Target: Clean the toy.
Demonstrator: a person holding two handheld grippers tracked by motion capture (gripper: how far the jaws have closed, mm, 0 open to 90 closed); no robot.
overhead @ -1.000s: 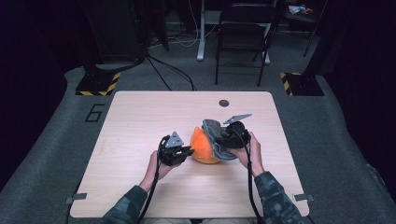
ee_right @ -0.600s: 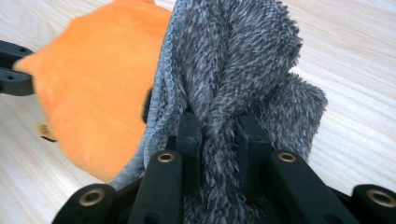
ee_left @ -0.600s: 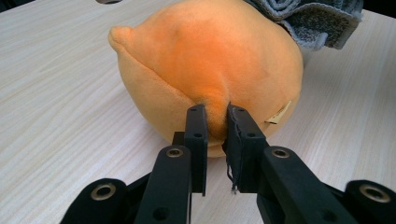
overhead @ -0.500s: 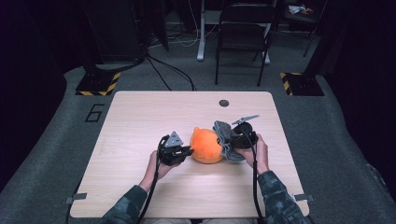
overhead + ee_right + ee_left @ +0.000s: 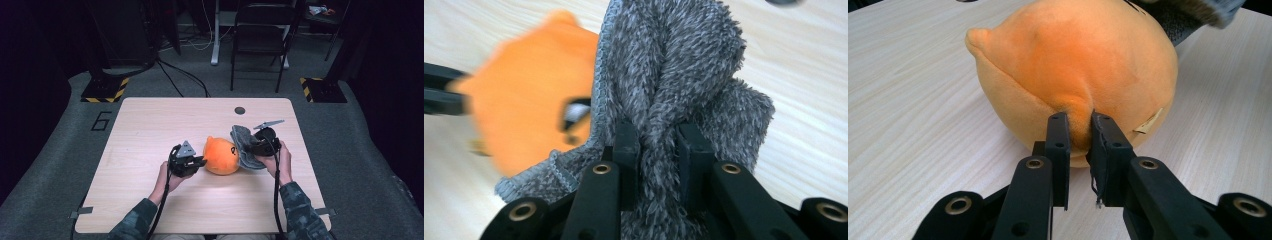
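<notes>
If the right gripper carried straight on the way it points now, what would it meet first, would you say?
Probably the orange plush toy: the right gripper, shut on the grey cloth, points at it, and cloth and toy look close or touching.

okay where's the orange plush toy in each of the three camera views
High view: orange plush toy at table centre, between the two tongs.
Left gripper view: upper middle, a fold pinched by the left tongs.
Right gripper view: blurred, at left.
Shared landmark: the grey cloth against the toy.
</notes>
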